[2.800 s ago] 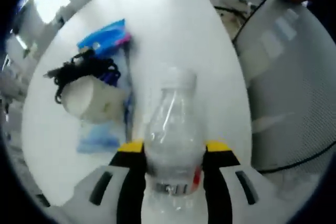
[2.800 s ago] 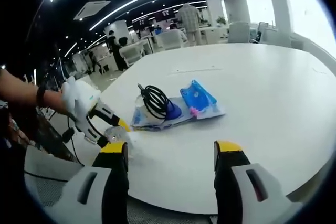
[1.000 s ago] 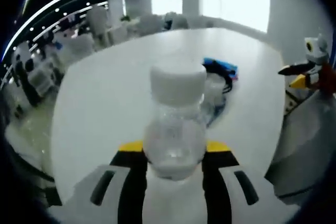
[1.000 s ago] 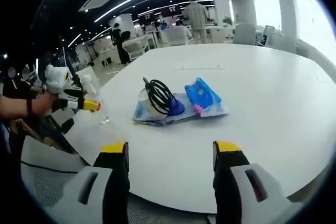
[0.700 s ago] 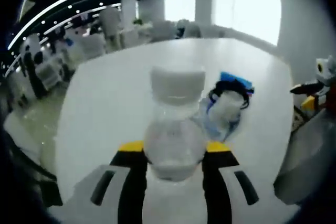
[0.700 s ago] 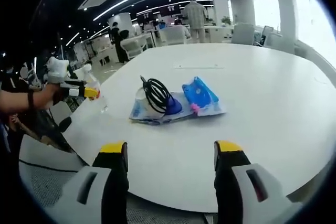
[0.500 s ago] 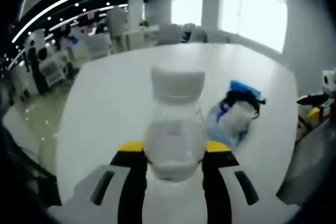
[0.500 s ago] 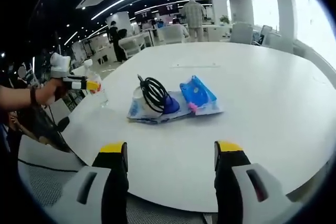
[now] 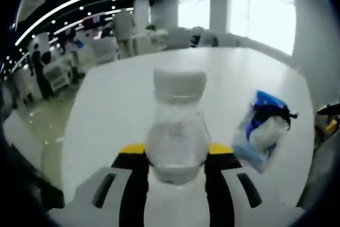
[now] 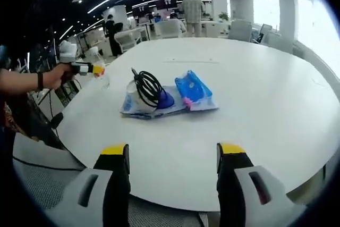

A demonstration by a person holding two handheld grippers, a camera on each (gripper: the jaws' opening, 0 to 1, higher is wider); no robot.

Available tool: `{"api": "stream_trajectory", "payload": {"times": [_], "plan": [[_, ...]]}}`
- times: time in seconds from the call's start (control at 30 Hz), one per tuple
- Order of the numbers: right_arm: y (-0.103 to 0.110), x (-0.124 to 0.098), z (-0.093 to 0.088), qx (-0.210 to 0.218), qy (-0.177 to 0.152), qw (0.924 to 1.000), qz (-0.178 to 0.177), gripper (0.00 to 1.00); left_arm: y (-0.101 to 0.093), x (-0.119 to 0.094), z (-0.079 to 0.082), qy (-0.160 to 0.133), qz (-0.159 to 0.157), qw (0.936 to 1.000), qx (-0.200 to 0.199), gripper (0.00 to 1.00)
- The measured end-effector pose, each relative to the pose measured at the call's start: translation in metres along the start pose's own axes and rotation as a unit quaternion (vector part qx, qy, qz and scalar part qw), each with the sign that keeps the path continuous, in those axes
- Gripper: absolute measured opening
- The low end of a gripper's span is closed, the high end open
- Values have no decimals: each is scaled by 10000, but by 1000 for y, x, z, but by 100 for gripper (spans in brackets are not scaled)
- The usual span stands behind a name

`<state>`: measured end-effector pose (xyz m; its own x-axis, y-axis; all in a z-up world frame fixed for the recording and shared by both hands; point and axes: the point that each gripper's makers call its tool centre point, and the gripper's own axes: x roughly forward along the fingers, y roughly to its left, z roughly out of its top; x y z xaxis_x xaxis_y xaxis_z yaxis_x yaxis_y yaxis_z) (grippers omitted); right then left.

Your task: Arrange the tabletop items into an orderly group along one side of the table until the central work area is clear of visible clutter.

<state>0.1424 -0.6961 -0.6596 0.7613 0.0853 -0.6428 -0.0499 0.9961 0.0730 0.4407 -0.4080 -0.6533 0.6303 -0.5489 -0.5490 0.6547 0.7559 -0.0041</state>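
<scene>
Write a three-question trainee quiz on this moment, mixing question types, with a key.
1. True or false: the left gripper is shut on the clear bottle.
2. What lies on top of the white cup?
A. a black cable
B. a spoon
C. a red lid
3. Fill in: the right gripper has its jaws ____, with nothing between them.

Key: 1 true. 2 A, the coiled black cable; the cup and the blue packets sit together on the white table. 3 open.
</scene>
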Motion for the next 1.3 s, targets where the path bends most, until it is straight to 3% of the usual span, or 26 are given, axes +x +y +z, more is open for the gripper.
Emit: {"api": "stream_trajectory", "payload": {"times": [0.17, 0.57, 1.3], "plan": [[-2, 1, -5, -78, 130, 9998, -93, 66, 15, 15, -1, -68, 77, 9997, -235, 38], [-2, 4, -9, -165, 277, 9994, -109, 64, 29, 36, -7, -83, 85, 9998, -148, 38], [-1, 4, -11, -188, 342, 9992, -90, 63, 29, 31, -14, -246, 156, 9992, -290, 38]]}}
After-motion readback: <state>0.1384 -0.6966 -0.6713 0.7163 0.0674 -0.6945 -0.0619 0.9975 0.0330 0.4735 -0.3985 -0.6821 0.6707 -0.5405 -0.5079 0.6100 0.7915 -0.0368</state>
